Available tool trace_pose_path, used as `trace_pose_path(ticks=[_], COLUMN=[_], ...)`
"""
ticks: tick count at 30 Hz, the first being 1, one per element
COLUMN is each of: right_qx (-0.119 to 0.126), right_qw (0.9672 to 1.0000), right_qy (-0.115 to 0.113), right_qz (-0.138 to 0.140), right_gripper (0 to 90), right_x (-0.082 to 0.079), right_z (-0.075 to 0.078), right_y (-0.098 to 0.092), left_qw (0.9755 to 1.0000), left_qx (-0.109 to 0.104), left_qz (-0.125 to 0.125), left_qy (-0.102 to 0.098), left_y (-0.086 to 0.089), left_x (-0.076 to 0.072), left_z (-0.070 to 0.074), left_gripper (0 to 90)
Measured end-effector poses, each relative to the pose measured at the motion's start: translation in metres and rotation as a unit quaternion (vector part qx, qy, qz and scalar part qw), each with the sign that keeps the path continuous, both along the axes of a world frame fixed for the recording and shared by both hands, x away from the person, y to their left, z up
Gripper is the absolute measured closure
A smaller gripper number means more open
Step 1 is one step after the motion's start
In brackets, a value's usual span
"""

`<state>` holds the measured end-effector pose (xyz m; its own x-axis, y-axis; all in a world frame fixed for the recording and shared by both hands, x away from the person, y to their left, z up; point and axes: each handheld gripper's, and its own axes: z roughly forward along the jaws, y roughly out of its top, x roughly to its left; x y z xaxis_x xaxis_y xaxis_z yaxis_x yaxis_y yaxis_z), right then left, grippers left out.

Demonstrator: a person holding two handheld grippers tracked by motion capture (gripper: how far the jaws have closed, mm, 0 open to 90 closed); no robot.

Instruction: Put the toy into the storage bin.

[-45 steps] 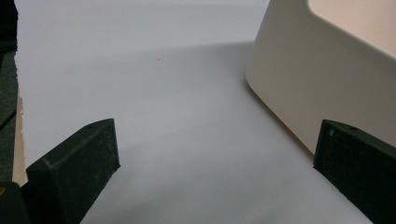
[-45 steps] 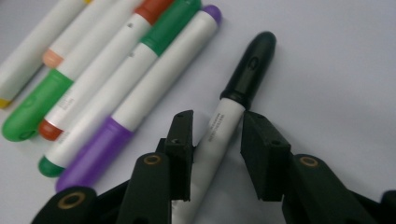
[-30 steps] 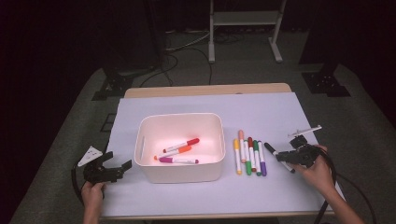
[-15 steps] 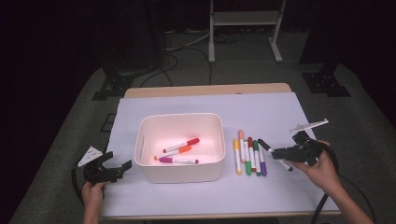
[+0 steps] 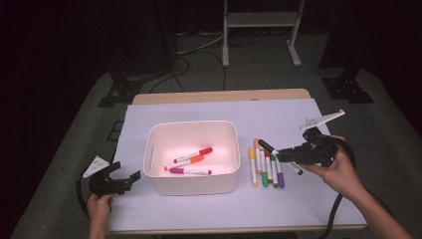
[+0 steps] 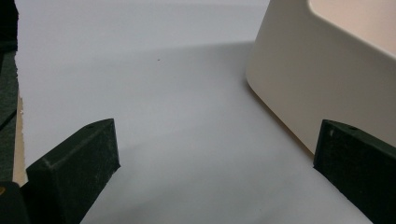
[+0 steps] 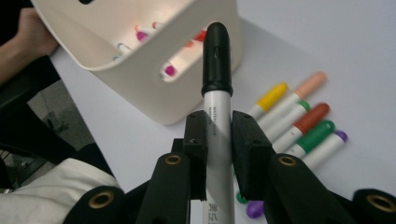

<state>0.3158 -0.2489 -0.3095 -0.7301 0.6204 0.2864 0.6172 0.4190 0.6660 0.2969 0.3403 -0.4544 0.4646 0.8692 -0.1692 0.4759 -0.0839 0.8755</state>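
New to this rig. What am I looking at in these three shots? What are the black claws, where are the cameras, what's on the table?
No robot here: a person holds a hand-operated two-jaw gripper in each hand. The high view looks down from above the person's side of the table. The other two cameras ride on the grippers and look along their black jaws.

On the white-covered table stands a cream bin with three markers inside. To its right lie five more in a row.

The right gripper is shut on a black-capped marker, held off the table and pointing at the bin. The left gripper is open with nothing in it, beside the bin's left wall.
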Motion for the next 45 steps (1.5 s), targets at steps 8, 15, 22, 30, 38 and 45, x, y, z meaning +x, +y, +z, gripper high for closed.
trace_pose_path(ticks=[8,15,22,30,38,45], right_qx=[0.005,0.002,0.001,-0.004,-0.014,-0.019], right_qw=[0.9987,0.9957,0.9915,0.9875,0.9827,0.9784], right_qy=[-0.006,-0.01,-0.011,-0.008,-0.006,-0.003], right_qz=[0.051,0.092,0.13,0.157,0.185,0.206], right_gripper=[76.2,76.1,76.1,76.2,76.2,76.2], right_x=[0.002,0.003,0.006,0.01,0.016,0.02], right_z=[0.023,0.035,0.042,0.043,0.041,0.036], right_y=[0.034,0.067,0.098,0.128,0.155,0.175], left_qw=[1.0,1.0,1.0,1.0,1.0,1.0], left_qx=[0.0,-0.001,-0.001,-0.001,-0.001,-0.001], left_qz=[-0.001,-0.001,-0.001,-0.002,-0.003,-0.002], left_qy=[0.001,0.0,-0.001,0.0,0.001,0.001], left_y=[0.0,0.0,0.0,0.0,0.0,0.0], left_x=[0.0,0.0,0.0,0.0,0.0,0.0], left_z=[0.0,0.0,0.0,0.0,0.0,0.0], left_gripper=[0.0,0.0,0.0,0.0,0.0,0.0])
